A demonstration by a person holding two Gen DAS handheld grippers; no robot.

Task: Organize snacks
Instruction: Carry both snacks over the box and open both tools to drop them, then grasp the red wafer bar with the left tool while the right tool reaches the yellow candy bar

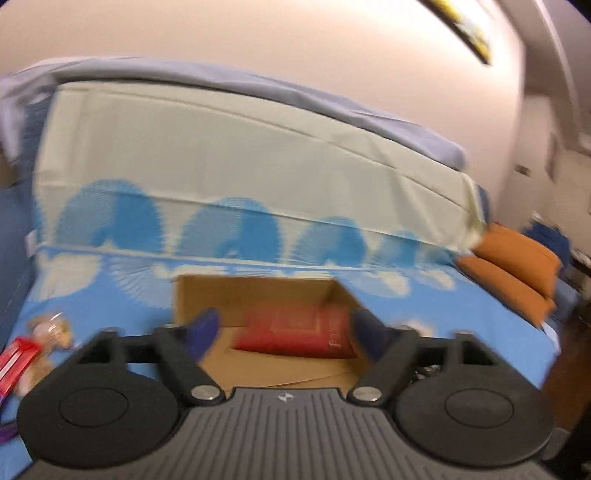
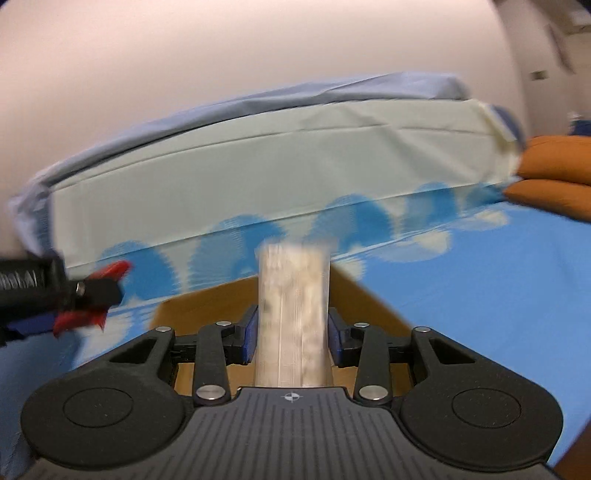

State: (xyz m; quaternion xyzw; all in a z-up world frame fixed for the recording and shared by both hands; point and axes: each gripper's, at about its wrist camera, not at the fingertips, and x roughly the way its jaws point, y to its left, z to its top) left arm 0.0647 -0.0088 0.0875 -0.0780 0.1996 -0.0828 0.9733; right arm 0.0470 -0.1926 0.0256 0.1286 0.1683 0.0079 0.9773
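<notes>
Two tongs: left tongs (image 1: 284, 334) wide open; right tongs (image 2: 291, 338) clamp snack pkt (image 2: 293, 314).

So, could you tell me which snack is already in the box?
The red packet, lying in the cardboard box. The pale packet sits clamped in the right gripper.

A pale mattress (image 1: 236, 147) under a grey-blue sheet (image 1: 258, 86) leans against the plain wall (image 1: 258, 33) mid-frame. Orange cushions (image 1: 513, 262) lie at right; a framed picture (image 1: 465, 26) hangs upper right.

Soft, even indoor light, heavy motion blur in both views, fisheye bending and dark corners.
</notes>
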